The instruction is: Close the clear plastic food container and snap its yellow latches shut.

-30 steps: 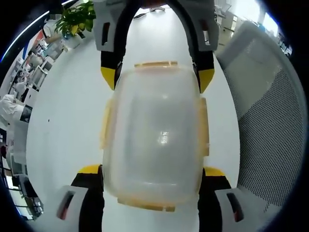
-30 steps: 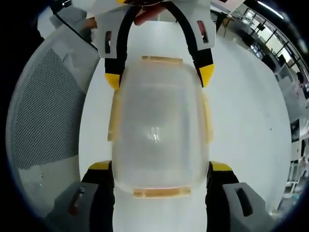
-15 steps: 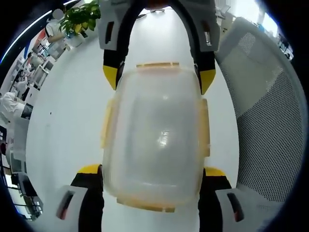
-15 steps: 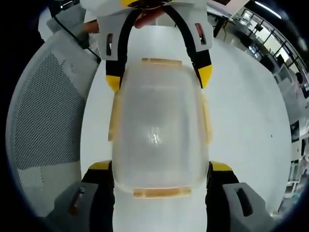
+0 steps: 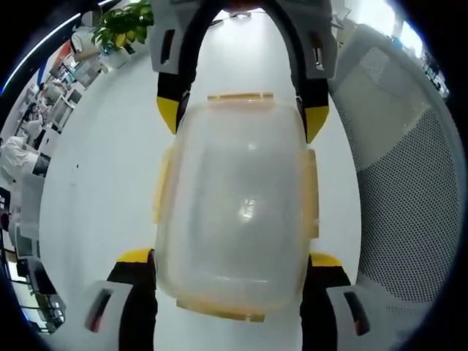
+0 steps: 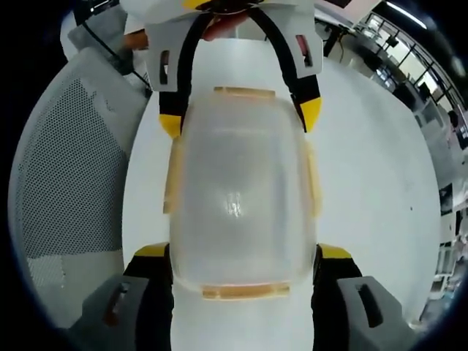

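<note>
Both views look steeply down, very near, from opposite ends; both share the container (image 5: 234,212) (image 6: 240,197).

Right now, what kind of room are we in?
Probably an open-plan office or lab. A clear container sits on a white table, a grey mesh chair stands beside it, there is a potted plant, and desks run behind.

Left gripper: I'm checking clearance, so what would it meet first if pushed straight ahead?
Likely the clear plastic food container, already between the left gripper's jaws; beyond it, the right gripper faces it.
</note>
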Demonstrator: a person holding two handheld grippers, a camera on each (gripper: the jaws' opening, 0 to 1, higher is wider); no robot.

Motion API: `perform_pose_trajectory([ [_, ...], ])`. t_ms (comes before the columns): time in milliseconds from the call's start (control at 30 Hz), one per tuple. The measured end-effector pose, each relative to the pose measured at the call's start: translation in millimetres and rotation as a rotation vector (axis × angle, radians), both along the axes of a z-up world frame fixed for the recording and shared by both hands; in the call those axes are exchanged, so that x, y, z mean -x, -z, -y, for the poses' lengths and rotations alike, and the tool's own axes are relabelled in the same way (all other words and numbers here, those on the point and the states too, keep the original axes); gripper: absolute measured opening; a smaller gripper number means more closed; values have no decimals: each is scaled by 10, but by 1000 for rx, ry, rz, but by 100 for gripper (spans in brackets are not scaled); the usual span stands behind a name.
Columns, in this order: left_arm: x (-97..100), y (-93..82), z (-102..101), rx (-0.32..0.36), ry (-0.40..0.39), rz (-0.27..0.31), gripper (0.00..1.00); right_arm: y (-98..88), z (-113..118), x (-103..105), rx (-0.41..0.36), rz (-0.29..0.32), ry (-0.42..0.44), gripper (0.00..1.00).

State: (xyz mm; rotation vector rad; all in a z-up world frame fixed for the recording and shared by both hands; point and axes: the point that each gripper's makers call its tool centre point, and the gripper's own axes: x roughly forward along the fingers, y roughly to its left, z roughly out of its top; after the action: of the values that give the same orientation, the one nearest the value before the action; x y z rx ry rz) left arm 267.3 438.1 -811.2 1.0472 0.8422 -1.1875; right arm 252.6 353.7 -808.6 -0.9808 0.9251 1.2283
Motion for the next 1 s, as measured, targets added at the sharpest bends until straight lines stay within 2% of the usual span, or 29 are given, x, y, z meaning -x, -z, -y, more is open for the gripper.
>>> perform_pose_trajectory([
  [433,-7,4,11,16,-10,12,79,4,8,-1,24,4,4,75],
  [567,-6,9,15,1,-8,6,79,1,9,1,18,0,0,75],
  [1000,-146,17,12,6,-29,10,79,0,9,-150,19,3,-15,75],
])
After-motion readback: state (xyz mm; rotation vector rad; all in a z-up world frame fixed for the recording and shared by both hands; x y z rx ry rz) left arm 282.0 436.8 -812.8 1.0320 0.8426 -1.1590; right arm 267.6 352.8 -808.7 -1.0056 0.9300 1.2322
